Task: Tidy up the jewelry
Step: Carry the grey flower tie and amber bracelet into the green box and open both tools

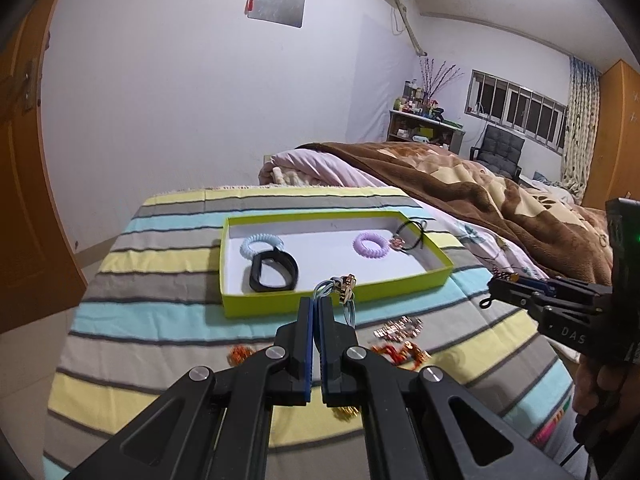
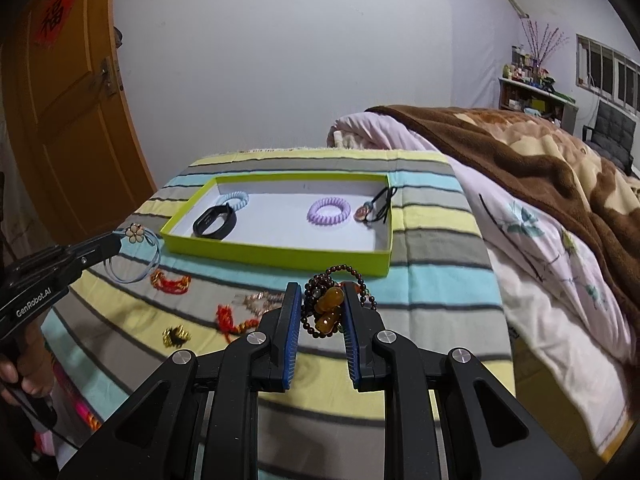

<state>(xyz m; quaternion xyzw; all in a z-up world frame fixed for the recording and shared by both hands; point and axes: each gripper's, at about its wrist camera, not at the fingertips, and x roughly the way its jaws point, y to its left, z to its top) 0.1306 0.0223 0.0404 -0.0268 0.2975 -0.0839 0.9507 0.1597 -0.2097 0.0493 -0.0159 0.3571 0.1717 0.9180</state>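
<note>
A lime green box (image 1: pixel 332 302) (image 2: pixel 276 254) lies on the striped cloth. It holds a light blue coil hair tie (image 1: pixel 262 245), a black band (image 1: pixel 274 276), a purple coil hair tie (image 1: pixel 370 245) and a black cord pendant (image 1: pixel 408 238). My left gripper (image 1: pixel 318 304) (image 2: pixel 116 242) is shut on a light blue hair tie with a flower charm (image 1: pixel 344 292) (image 2: pixel 134 258), in front of the box's near wall. My right gripper (image 2: pixel 322 292) (image 1: pixel 494 284) is shut on a dark bead bracelet with amber beads (image 2: pixel 330 308), near the box's right corner.
Loose pieces lie on the striped cloth (image 2: pixel 432 292) in front of the box: red braided cords (image 2: pixel 170 282) (image 2: pixel 232 320), a rose-gold chain bracelet (image 1: pixel 398 327) and a small gold piece (image 2: pixel 176 335). A bed with a brown blanket (image 2: pixel 540 160) is at the right, a wooden door (image 2: pixel 68 120) at the left.
</note>
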